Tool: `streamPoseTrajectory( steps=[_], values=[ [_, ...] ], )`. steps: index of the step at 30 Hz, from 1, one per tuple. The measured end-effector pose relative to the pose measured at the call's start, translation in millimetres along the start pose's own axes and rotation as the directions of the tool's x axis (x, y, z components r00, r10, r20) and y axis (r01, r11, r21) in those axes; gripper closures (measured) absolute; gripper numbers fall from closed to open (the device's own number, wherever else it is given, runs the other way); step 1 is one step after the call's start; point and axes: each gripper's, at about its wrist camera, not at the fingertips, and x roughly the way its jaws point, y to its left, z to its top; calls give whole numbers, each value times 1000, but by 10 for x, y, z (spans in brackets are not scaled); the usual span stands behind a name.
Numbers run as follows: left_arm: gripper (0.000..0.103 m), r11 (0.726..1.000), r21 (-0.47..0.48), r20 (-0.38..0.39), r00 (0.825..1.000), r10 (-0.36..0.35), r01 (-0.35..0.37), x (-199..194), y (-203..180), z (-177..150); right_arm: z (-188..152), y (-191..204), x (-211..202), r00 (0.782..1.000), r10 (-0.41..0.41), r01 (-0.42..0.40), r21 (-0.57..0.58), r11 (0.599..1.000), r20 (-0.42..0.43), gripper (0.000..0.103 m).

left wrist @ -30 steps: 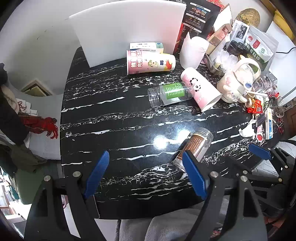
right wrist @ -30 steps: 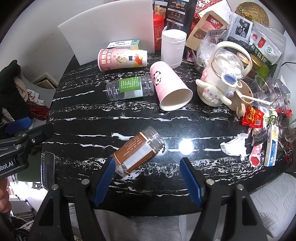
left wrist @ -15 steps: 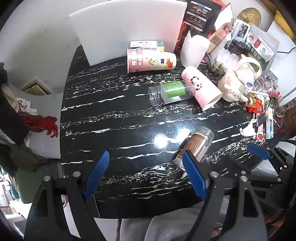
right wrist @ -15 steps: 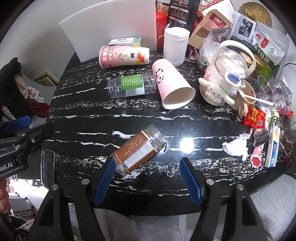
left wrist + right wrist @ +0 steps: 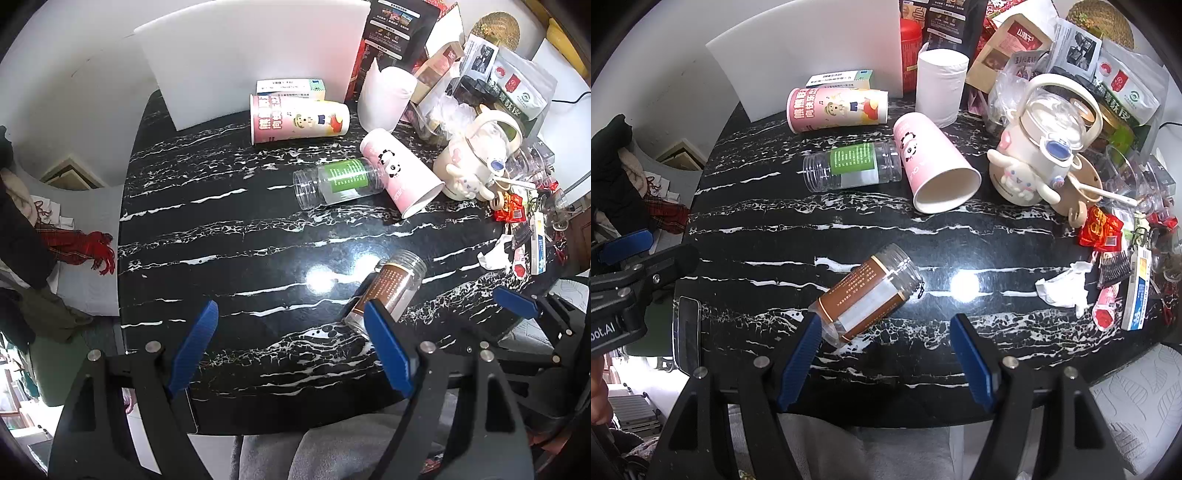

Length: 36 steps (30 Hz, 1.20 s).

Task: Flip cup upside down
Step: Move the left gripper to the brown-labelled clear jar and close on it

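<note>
A pink paper cup with a panda (image 5: 932, 166) lies on its side on the black marble table (image 5: 775, 221), its mouth toward me; it also shows in the left wrist view (image 5: 400, 171). A second pink printed cup (image 5: 836, 109) (image 5: 297, 118) lies on its side near the back. A clear jar with a brown label (image 5: 868, 295) (image 5: 389, 291) lies near the front edge. My left gripper (image 5: 291, 350) and my right gripper (image 5: 886, 360) are both open and empty, held over the front edge, apart from the cups.
A clear jar with a green label (image 5: 849, 168) lies beside the panda cup. A white board (image 5: 812, 55) stands at the back. A paper roll (image 5: 942, 86), a cartoon kettle (image 5: 1041, 147), packets and small clutter (image 5: 1108, 240) crowd the right side. A phone (image 5: 687, 334) lies at the front left edge.
Both wrist views have shifted slightly; the table objects sit a little lower in the frames. Both grippers stay open. Nothing on the table has moved.
</note>
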Motion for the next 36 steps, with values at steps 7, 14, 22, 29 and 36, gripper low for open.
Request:
streamPoseTrajectory(
  steps=[7,14,22,29,36],
  values=[
    [22,1000,18,-13,1000,-14,14,22,-74,85,-45,-71,2,1000,-9,9,21,1000,-8,31],
    [22,997,65,-34,999,-28,30,93,-262,136,-113,-200,5,1000,-12,13,61,998,-19,31],
    [22,992,114,-69,997,-44,52,237,-497,158,-208,-365,68,999,1,3,106,994,-37,31],
    [22,984,162,-127,990,-58,79,483,-736,143,-323,-515,192,997,16,-4,149,989,-81,31],
    [22,972,214,-167,984,-65,101,760,-996,104,-429,-669,342,993,26,-4,183,983,-119,31]
  ],
)
